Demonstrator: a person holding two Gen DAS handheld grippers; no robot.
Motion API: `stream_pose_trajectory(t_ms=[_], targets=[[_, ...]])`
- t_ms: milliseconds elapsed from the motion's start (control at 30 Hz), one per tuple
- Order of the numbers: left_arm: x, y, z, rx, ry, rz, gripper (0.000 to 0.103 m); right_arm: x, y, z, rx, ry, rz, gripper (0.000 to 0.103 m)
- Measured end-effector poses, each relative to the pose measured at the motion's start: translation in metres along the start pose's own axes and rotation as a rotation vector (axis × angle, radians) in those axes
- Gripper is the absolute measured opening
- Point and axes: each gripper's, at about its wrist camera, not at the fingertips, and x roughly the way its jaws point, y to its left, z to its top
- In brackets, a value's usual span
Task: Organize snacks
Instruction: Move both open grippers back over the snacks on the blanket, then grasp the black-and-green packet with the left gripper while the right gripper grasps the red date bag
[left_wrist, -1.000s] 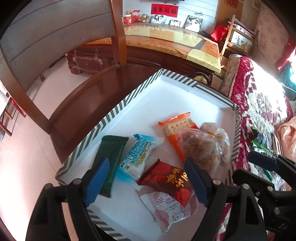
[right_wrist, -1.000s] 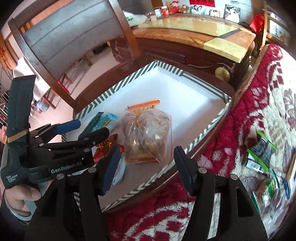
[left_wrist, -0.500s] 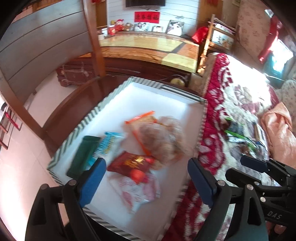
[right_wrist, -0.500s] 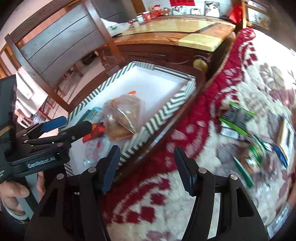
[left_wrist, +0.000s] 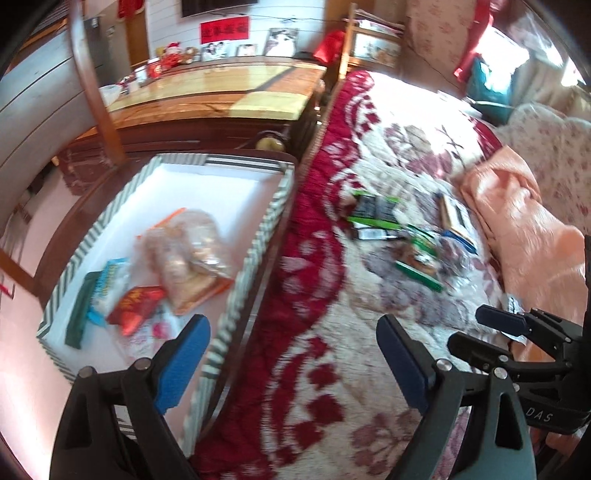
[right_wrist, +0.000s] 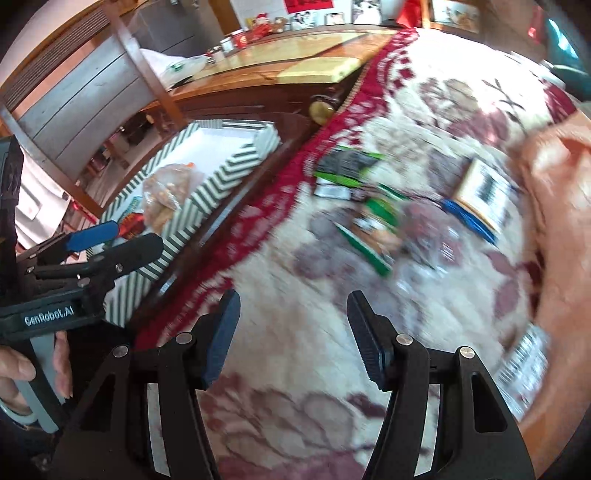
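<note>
Both grippers (left_wrist: 291, 360) (right_wrist: 293, 338) are black-framed with blue ribbed pads, silver screws, and seemingly "GenRobot.AI" lettering.

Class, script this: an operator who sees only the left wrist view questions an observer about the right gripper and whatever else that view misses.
Operator: Is the right gripper carrying a snack?
Observer: No. It is open and empty above the blanket.
Operator: What holds the left gripper?
Observer: A hand wraps its grey handle, beside the tray. Its jaws have just been opening, with nothing between them.
</note>
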Motion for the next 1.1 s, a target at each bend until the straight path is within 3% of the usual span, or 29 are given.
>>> stream_pose_trajectory(t_ms=[500, 933, 1100], targets=[[0.04, -0.052, 0.017, 0.068, 0.085, -0.072, 0.093, -0.023, -0.079, -0.033, 0.164, -0.022, -0.045, 0.06], [0.1, -0.067, 0.092, 0.101, 0.117, -0.15, 0.093, -0.004, -0.104, -0.041, 0.215, 0.018, -0.024, 0.06], [0.125, -0.072, 0.111, 0.115, 0.14, -0.136, 0.093, -0.002, -0.107, -0.041, 0.217, 0.019, -0.014, 0.06]])
